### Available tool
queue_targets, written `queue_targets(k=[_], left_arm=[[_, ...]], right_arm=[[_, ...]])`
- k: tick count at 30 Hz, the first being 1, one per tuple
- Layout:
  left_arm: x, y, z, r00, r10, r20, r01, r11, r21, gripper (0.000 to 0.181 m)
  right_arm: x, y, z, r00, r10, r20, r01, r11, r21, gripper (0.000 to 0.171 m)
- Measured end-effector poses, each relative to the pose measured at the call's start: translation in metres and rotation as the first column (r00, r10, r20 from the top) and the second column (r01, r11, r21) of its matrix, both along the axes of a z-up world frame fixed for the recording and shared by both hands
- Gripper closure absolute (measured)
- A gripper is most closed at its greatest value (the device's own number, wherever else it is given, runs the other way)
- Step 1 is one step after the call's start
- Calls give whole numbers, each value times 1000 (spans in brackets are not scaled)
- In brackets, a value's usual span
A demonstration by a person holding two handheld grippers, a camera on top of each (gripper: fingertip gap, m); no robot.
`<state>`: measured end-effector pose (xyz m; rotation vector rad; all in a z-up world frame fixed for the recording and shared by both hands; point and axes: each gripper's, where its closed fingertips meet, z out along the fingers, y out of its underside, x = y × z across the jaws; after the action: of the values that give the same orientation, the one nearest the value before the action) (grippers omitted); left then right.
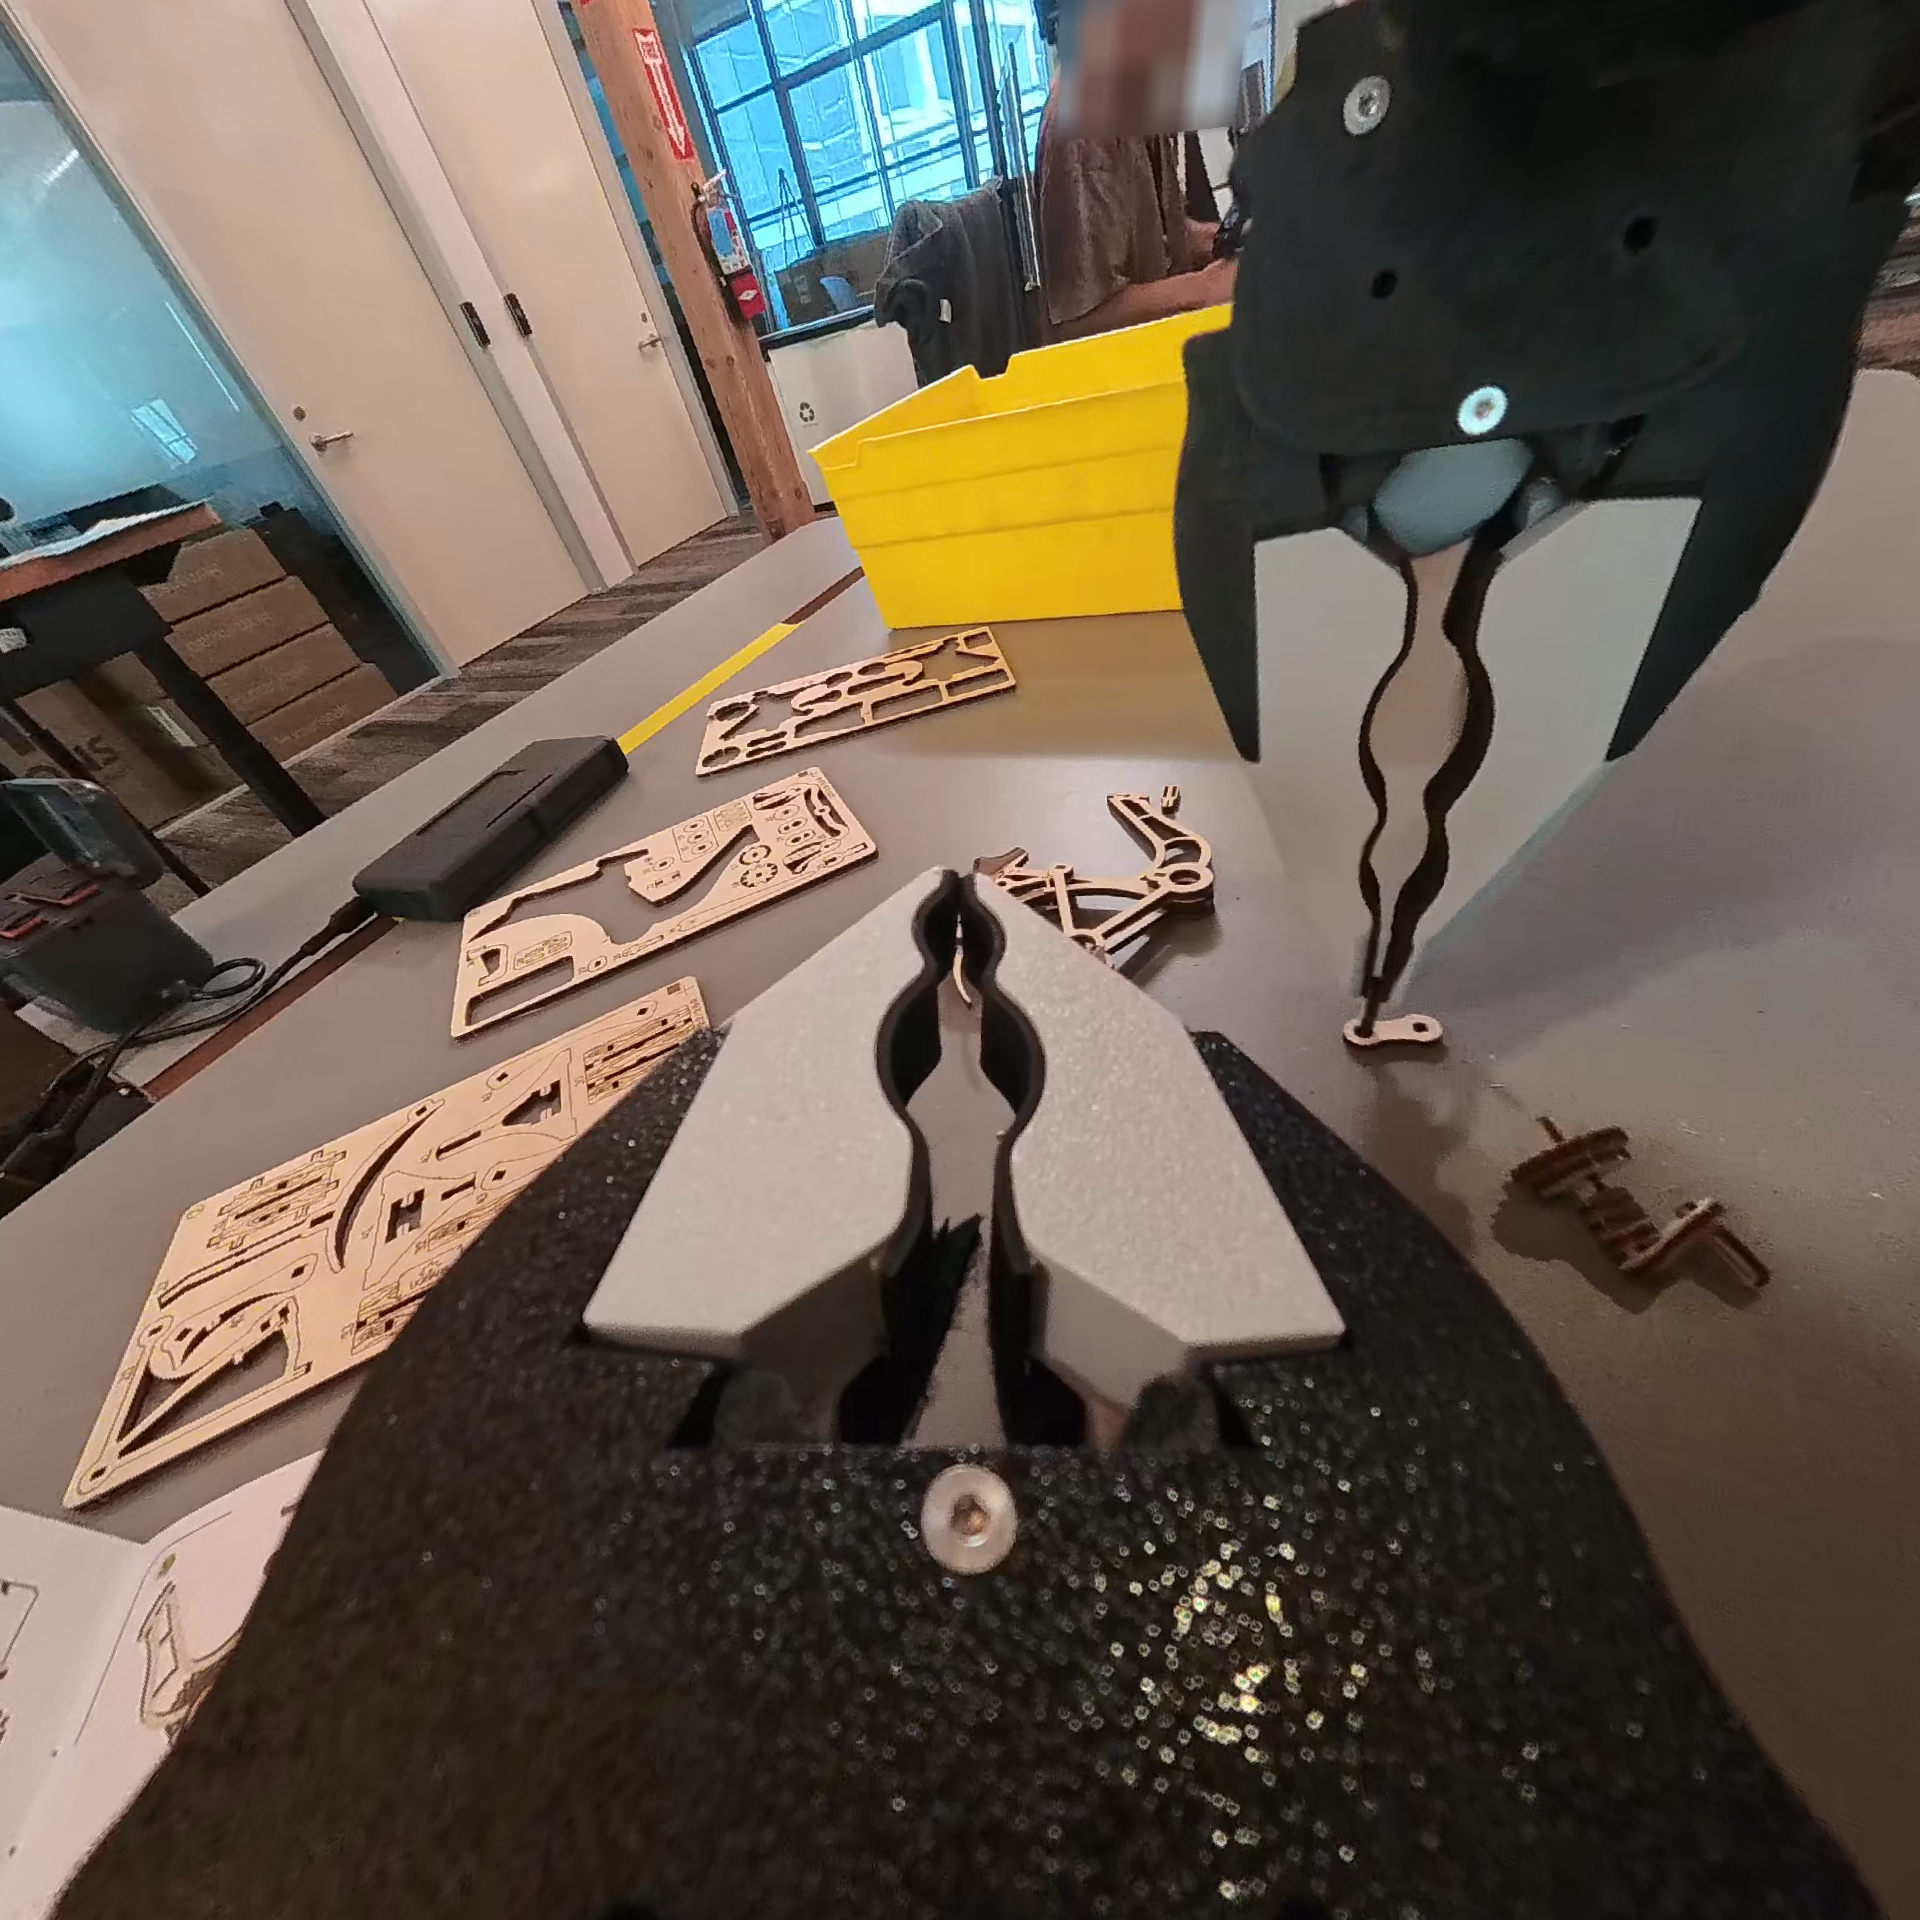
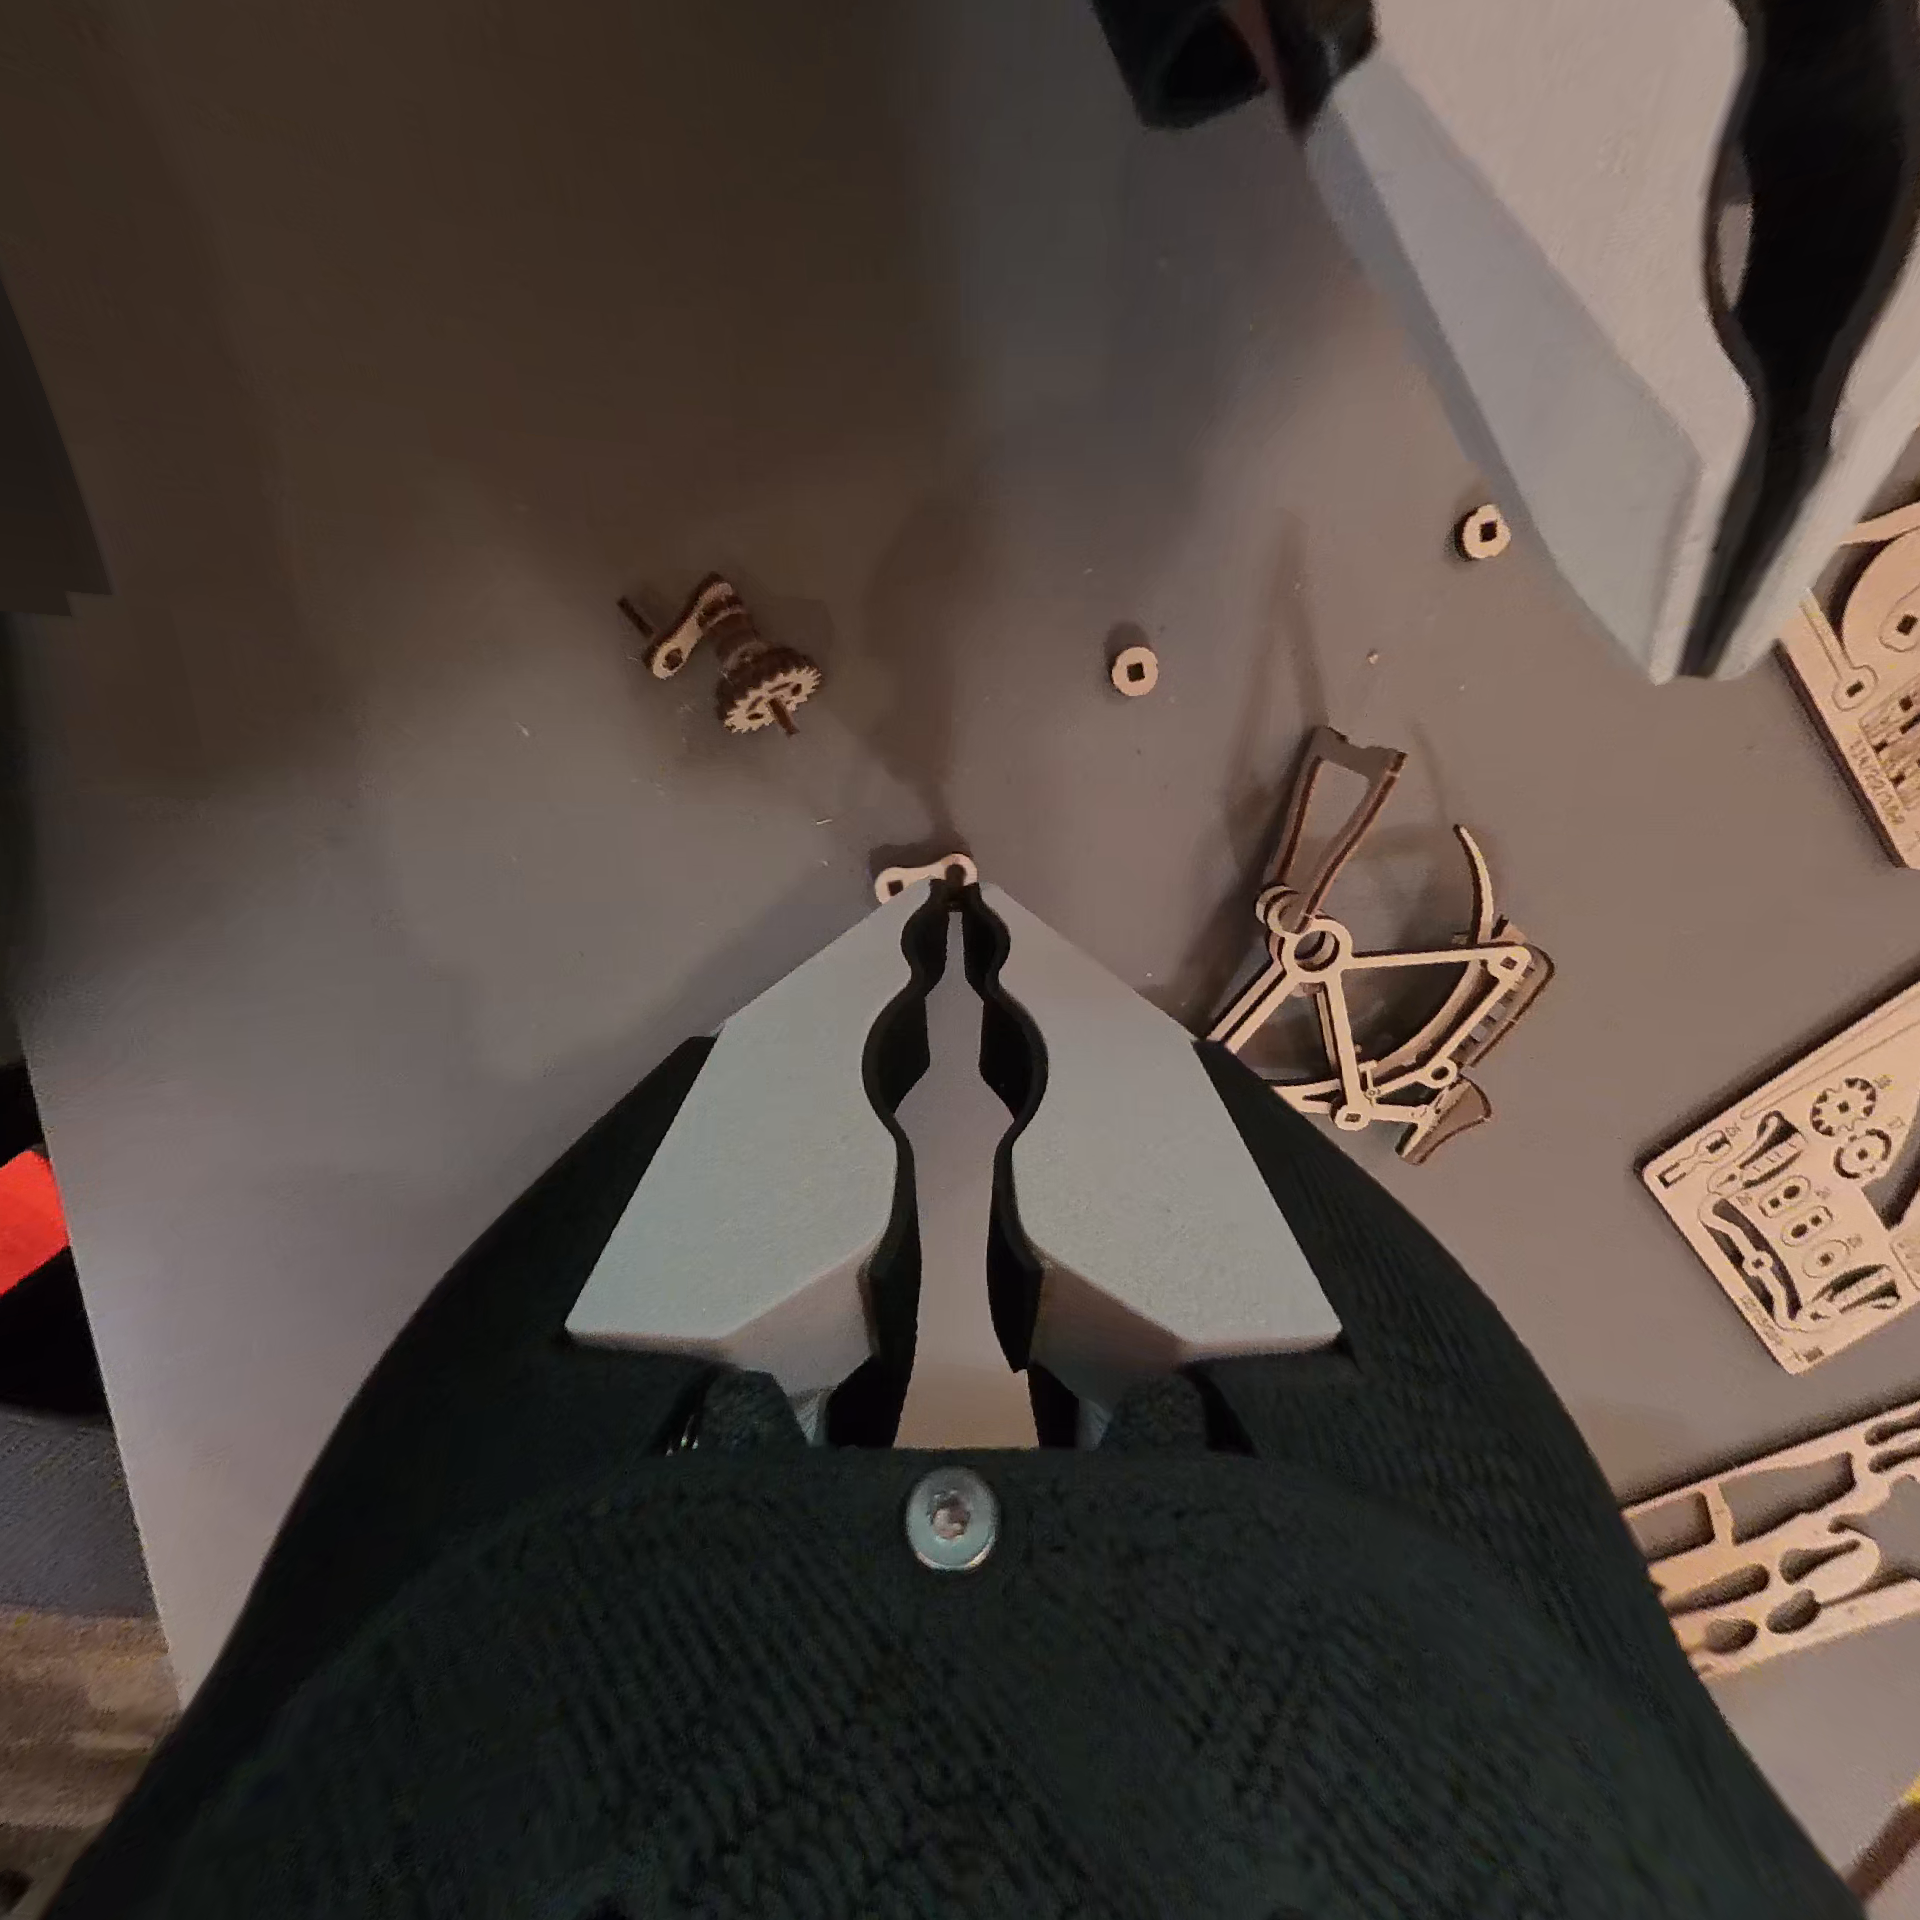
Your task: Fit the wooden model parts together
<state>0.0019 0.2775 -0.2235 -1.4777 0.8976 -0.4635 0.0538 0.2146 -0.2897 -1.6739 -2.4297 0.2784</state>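
My right gripper [image 2: 951, 906] points down at the grey table [image 2: 520, 935], and it also shows in the left wrist view [image 1: 1377, 987]. Its jaws are shut, and the tips hold what looks like a small dark pin in the end hole of a small wooden link [image 2: 906, 881] [image 1: 1397, 1031]. My left gripper [image 1: 961, 883] is shut and hovers above the table; a thin pale sliver shows in its gap. A wooden frame assembly [image 1: 1117, 894] [image 2: 1371, 997] lies just beyond it. A gear-and-crank assembly [image 1: 1631, 1205] [image 2: 727, 649] lies apart from the link.
Two small wooden rings [image 2: 1132, 660] [image 2: 1481, 530] lie loose. Punched plywood sheets [image 1: 665, 904] [image 1: 862, 696] [image 1: 343, 1226] lie to the left. A yellow bin [image 1: 987, 499] stands at the back, with a black case [image 1: 499, 821] at the table's left edge and a white booklet [image 1: 83, 1662] nearby. Tip to tip, the grippers are about 10 cm apart.
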Motion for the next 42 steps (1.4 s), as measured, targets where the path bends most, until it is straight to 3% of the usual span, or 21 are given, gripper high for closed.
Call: queue_targets(k=[16, 42], left_arm=[[2, -1, -1, 1000, -9, -13, 9, 1000, 2, 181], [2, -2, -2, 1000, -15, -14, 15, 1000, -3, 181]], right_arm=[[-2, -2, -1, 995, 98, 28, -99, 994, 34, 170], [-3, -1, 1, 991, 126, 42, -128, 991, 27, 170]])
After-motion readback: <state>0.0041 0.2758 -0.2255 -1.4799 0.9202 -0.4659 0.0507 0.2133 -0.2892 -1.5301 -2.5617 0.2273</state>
